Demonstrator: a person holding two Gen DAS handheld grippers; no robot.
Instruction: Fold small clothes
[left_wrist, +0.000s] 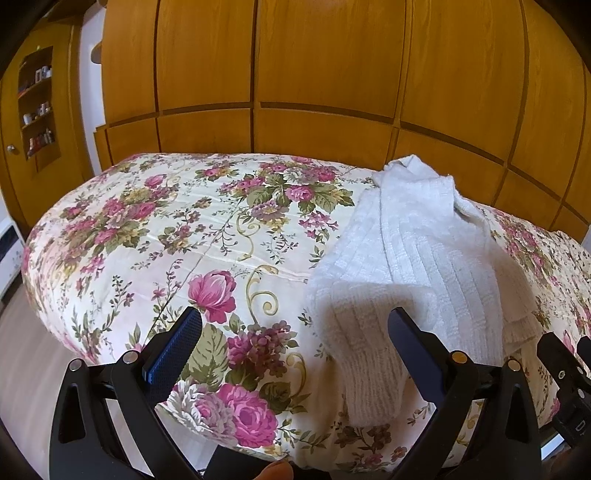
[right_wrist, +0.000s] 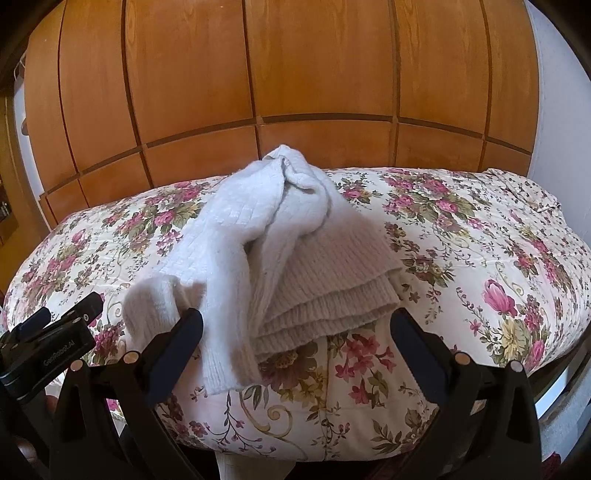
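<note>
Floral bedspread (right_wrist: 461, 236), wooden wardrobe (right_wrist: 258, 74) behind, white sweater (right_wrist: 236, 236) bunched.

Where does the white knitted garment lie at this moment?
The white knitted garment lies bunched on the floral bedspread near its front edge, in front of the wooden wardrobe; it fills the centre of the right wrist view, between the open right gripper fingers.

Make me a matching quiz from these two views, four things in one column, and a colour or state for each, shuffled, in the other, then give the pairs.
Things:
1. white knit garment
2. bedspread
3. wardrobe doors
4. left hand-held gripper

States:
A. floral, pink roses
B. orange-brown wood
C. open, holding nothing
D. bunched, cuff over the bed edge

Pairs: 1-D, 2-A, 3-B, 4-C
</note>
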